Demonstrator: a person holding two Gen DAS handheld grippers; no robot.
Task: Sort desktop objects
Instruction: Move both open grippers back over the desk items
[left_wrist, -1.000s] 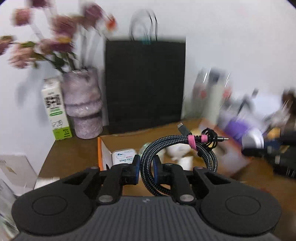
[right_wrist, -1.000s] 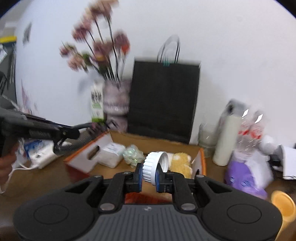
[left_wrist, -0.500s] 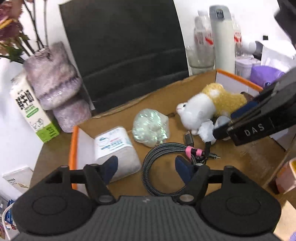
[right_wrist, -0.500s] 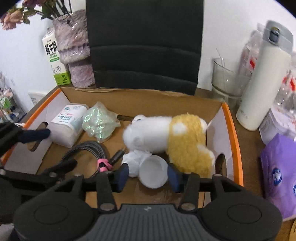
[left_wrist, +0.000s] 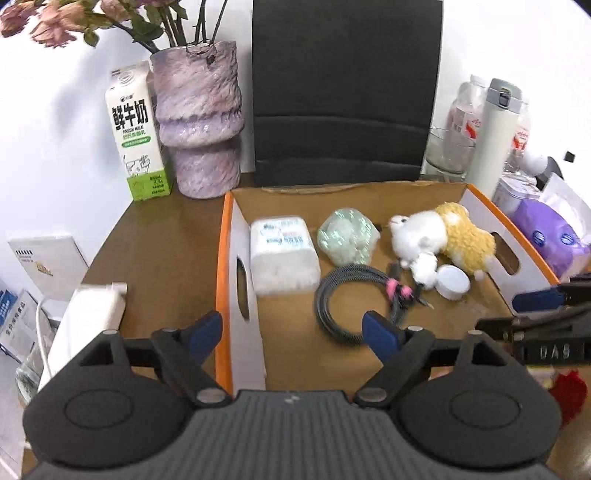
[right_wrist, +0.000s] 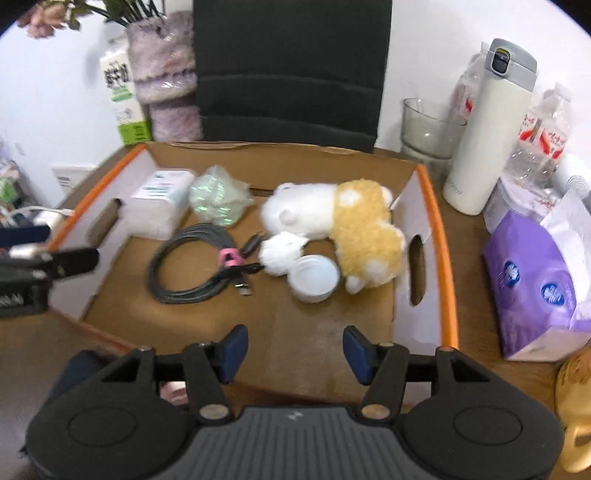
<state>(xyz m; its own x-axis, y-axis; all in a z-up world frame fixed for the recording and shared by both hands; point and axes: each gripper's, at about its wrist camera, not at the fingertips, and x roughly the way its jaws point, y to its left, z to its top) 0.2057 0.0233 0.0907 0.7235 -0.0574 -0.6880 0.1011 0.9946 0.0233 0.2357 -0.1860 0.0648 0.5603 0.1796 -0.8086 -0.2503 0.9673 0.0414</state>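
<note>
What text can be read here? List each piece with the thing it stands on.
"鲜牛奶" and "FRESH MILK": milk carton.
"DAS": side of the right claw, seen from the left wrist view.
Smaller print on the carton, the tissue pack, the purple tissue box, the water bottle labels and the white thermos: too small or blurred to read.

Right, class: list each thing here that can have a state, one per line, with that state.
Left gripper: jaws opening, nothing between.
Right gripper: jaws opening, nothing between.
Cable: coiled, in box.
White lid: lying in box.
Cardboard box: open-topped.
Flask: upright, capped.
</note>
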